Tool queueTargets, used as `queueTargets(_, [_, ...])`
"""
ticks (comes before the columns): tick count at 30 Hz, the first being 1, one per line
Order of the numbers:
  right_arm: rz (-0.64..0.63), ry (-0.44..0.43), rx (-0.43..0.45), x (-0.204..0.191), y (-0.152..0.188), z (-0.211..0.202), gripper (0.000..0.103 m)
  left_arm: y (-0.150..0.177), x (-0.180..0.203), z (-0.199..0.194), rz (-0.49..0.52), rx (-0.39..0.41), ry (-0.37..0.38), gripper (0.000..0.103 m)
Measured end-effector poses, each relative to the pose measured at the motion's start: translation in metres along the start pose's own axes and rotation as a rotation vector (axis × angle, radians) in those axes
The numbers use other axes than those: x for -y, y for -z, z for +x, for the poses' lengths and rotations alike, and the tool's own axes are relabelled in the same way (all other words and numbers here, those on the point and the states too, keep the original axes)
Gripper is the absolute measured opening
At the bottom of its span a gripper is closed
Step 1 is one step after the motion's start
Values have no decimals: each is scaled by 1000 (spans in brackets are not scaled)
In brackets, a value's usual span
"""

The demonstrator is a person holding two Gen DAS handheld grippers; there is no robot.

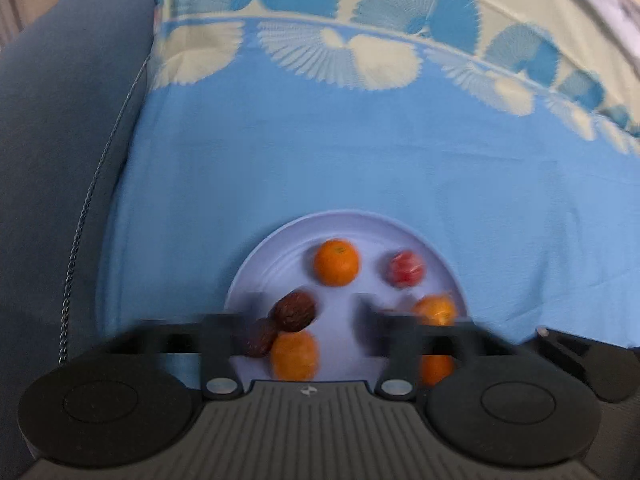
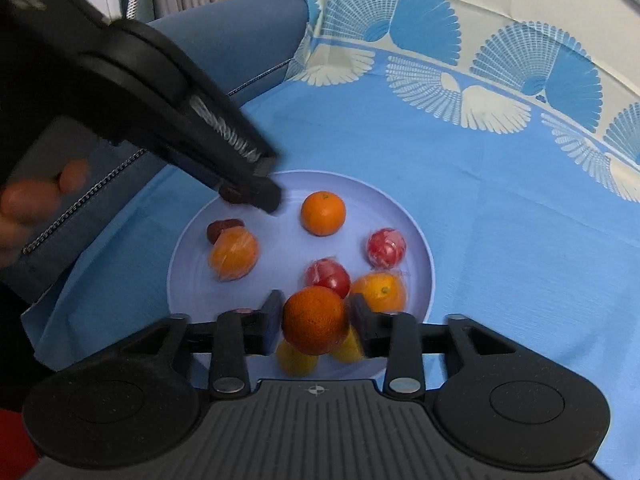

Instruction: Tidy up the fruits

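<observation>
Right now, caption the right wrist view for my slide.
Right gripper around a dark orange above a lavender plate of fruit.

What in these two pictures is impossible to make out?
- Left wrist view: the orange at the plate edge, mostly behind a finger.
- Right wrist view: two yellow fruits hidden under the dark orange.
- Right wrist view: whether the fingers press that orange; motion blur.

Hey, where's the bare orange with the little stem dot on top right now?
The bare orange sits on the far part of the plate in the right wrist view, apart from the others, with a wrapped red fruit to its right.
</observation>
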State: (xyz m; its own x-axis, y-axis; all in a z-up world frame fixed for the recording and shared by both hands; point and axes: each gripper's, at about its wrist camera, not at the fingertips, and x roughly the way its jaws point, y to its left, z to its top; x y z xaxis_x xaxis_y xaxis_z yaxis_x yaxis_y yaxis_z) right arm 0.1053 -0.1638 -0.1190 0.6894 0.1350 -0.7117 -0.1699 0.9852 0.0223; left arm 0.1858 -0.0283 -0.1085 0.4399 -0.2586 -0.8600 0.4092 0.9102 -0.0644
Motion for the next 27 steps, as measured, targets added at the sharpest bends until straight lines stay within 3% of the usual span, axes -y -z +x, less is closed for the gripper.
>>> queueTargets(2, [9, 28, 21, 2, -3, -10, 82, 4, 0, -18, -10, 102, -57, 103])
queueTargets(5, [11, 62, 29, 2, -1, -28, 95, 7, 3, -28, 25, 47, -84, 103])
queueTargets(12, [53, 82, 29, -7, 17, -80, 101, 41, 11, -76, 3, 0, -142, 103])
queueTargets(21, [31, 138, 140, -31, 38, -137, 102, 86, 30, -140, -13, 84, -172, 103])
queueTargets(27, [41, 162, 173, -36, 48, -157, 102, 106, 40, -160, -21, 107, -180, 103])
